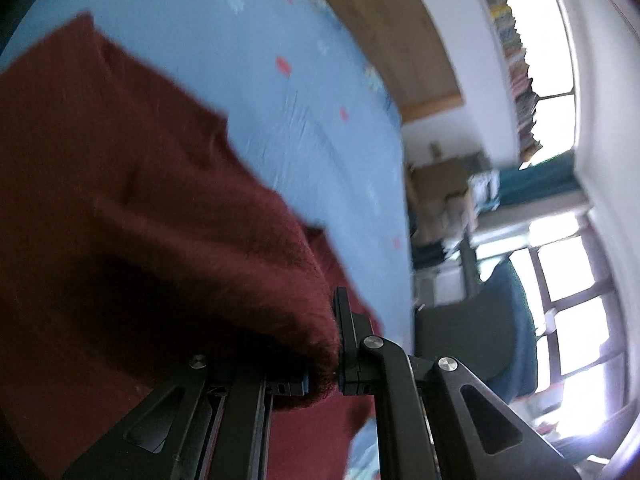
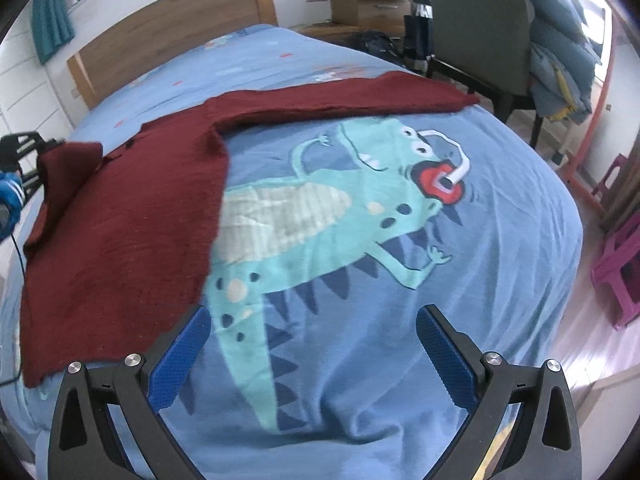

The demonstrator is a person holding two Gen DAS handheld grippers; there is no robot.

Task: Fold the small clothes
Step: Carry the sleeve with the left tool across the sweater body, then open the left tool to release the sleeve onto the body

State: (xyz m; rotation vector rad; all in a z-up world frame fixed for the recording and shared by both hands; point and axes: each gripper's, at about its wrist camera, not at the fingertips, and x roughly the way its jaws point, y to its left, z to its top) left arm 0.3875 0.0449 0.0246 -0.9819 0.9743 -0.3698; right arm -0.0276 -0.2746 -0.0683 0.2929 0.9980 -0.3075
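Note:
A dark red knitted sweater (image 2: 120, 220) lies spread on the blue bed sheet (image 2: 500, 200), with one sleeve (image 2: 340, 96) stretched out to the right. My left gripper (image 1: 324, 364) is shut on a fold of the sweater (image 1: 160, 220) and holds it lifted above the sheet; it also shows at the far left of the right wrist view (image 2: 24, 152), at the sweater's folded-over left sleeve. My right gripper (image 2: 312, 344) is open and empty, over the sheet just right of the sweater's bottom hem.
The sheet has a large teal dinosaur print (image 2: 320, 208). A wooden headboard (image 2: 172, 28) stands behind the bed. A dark chair (image 2: 480, 32) draped with blue cloth and wooden drawers (image 2: 368, 0) stand at the right, a pink stool (image 2: 616, 268) on the floor.

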